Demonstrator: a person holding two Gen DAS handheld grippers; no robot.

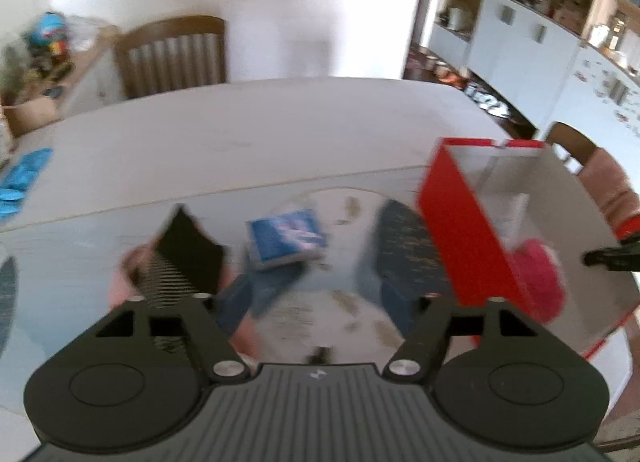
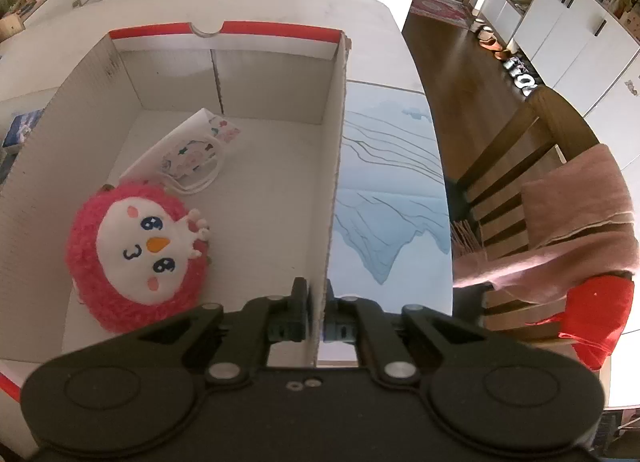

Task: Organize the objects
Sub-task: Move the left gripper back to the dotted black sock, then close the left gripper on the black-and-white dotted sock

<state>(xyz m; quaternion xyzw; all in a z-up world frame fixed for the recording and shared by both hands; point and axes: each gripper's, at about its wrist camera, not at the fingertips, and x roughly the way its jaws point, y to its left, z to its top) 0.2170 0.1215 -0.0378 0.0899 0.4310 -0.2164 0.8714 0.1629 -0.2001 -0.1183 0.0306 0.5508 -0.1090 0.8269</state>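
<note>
From the left wrist, blurred, the left tool [image 1: 316, 262] hangs released over the desk [image 1: 260, 130], its jaws spread wide, a small blue box [image 1: 286, 238] lying between and beyond them. The red-sided carton [image 1: 468, 230] stands to the right.

The right wrist alone shows the carton [image 2: 40, 166] inside: a pink plush penguin [image 2: 140, 254] and a printed paper bag [image 2: 192, 150] on its white floor. The right tool [image 2: 316, 310] is clenched on the carton's right wall.

The blurred left hand-held gripper [image 1: 296, 258], its jaws spread wide, hovers above a small blue box [image 1: 286, 237] on the surface [image 1: 240, 122], with a red-sided cardboard box [image 1: 460, 230] holding a pink plush [image 1: 538, 276] at right.
</note>
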